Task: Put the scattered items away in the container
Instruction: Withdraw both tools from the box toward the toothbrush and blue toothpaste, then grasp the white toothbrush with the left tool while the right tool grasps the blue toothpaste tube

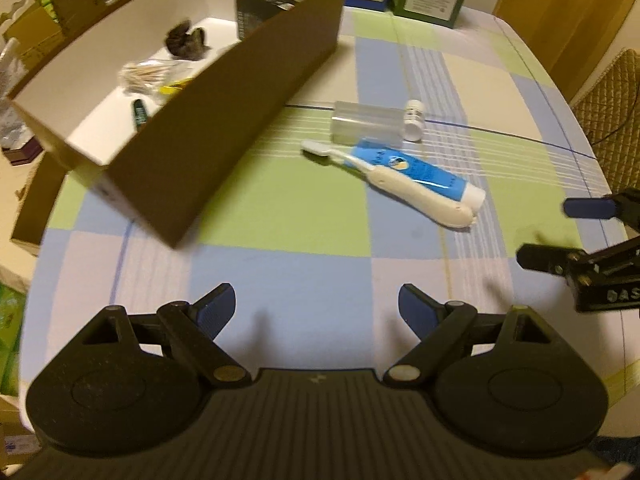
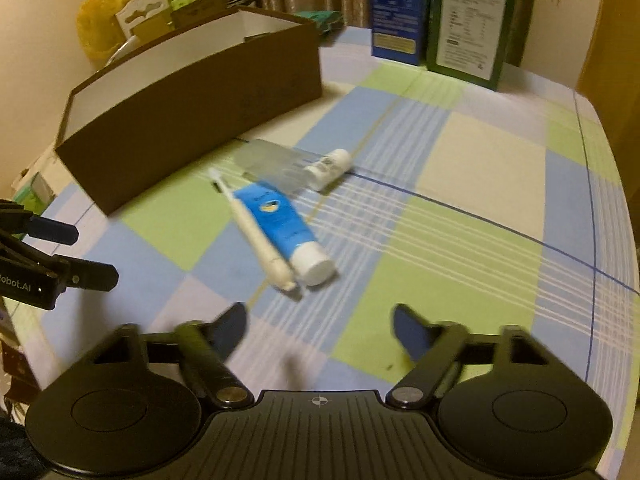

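A brown box (image 1: 224, 120) (image 2: 192, 100) with a white inside stands at the table's left. It holds a dark bundle (image 1: 186, 40), a bag of cotton swabs (image 1: 148, 74), a black carton (image 1: 260, 10) and a green pen (image 1: 139, 110). Beside it on the checked cloth lie a blue toothpaste tube (image 1: 420, 170) (image 2: 280, 224), a white toothbrush (image 1: 404, 188) (image 2: 256, 232) touching it, a clear plastic case (image 1: 366, 122) (image 2: 276, 164) and a small white bottle (image 1: 413, 120) (image 2: 330, 168). My left gripper (image 1: 316, 308) (image 2: 80, 254) is open and empty. My right gripper (image 2: 318, 324) (image 1: 556, 234) hangs short of the tube, open, nothing between its fingers.
A blue carton (image 2: 396, 8) and a green carton (image 2: 468, 24) stand upright at the table's far edge. A quilted chair back (image 1: 608, 100) is past the right edge. A yellow bag (image 2: 104, 8) and stacked boxes sit behind the brown box.
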Tool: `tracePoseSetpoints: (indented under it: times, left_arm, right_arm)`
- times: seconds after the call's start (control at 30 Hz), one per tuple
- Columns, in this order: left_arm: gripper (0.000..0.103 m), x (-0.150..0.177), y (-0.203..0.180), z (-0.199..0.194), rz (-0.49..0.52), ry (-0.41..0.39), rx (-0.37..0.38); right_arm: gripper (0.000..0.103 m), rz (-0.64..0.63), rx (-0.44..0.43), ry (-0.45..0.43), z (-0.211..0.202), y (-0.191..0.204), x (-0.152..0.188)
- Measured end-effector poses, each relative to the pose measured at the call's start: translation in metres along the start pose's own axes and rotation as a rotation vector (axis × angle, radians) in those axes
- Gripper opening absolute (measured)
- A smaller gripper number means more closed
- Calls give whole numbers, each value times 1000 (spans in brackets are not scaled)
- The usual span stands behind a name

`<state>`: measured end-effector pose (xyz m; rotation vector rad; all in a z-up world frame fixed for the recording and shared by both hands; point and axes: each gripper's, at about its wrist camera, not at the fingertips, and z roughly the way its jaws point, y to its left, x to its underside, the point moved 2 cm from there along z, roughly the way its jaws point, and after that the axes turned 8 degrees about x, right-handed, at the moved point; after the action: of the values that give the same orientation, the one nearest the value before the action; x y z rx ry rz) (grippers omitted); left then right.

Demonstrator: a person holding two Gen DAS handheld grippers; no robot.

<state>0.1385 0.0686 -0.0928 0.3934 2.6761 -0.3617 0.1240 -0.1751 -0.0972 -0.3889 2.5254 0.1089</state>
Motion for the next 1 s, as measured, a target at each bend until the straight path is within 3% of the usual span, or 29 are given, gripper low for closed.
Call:
tracePoseSetpoints:
  times: [0.1, 0.17, 0.43, 1.0]
  left_arm:
    - [86, -6, -6, 11, 7, -1, 3]
    - [86, -12, -9, 18, 5, -5, 12]
    - [86, -36, -19, 44, -3, -16, 38]
    - [86, -70, -30, 85, -14, 4, 46]
  right_arm:
    - [46, 2, -22, -16, 5, -7, -1]
    - [42, 1, -35, -22, 10, -9, -1]
    - [42, -24, -77, -56, 26, -13, -13]
    - [38, -42, -109, -30, 56, -17, -16]
